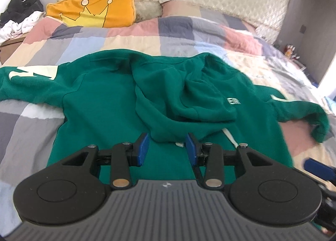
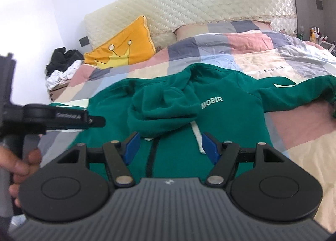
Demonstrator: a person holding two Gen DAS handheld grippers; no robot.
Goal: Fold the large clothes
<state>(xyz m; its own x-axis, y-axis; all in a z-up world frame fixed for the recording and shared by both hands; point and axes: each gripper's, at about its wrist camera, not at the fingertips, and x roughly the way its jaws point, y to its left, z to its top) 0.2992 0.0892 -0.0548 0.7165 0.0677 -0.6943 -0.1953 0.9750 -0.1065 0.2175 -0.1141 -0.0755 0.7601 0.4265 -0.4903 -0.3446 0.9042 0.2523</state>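
A green hoodie (image 1: 105, 102) lies spread front-up on the patchwork bed, hood (image 1: 189, 98) flopped down over the chest, sleeves out to both sides. It also shows in the right wrist view (image 2: 231, 114), with white "MOEIR" lettering (image 2: 212, 102) and a white drawstring (image 2: 197, 133). My left gripper (image 1: 167, 148) is open and empty, hovering over the lower chest just below the hood. My right gripper (image 2: 170, 146) is open and empty above the same area. The left gripper's body (image 2: 52, 117) shows at the left of the right wrist view.
The bed has a checked quilt (image 1: 126, 39), an orange crown pillow (image 1: 94, 9) and a quilted cream headboard (image 2: 189, 9). A pile of black and white clothes (image 1: 19, 13) sits at the far left. Small bottles (image 2: 315, 32) stand on a bedside surface at the far right.
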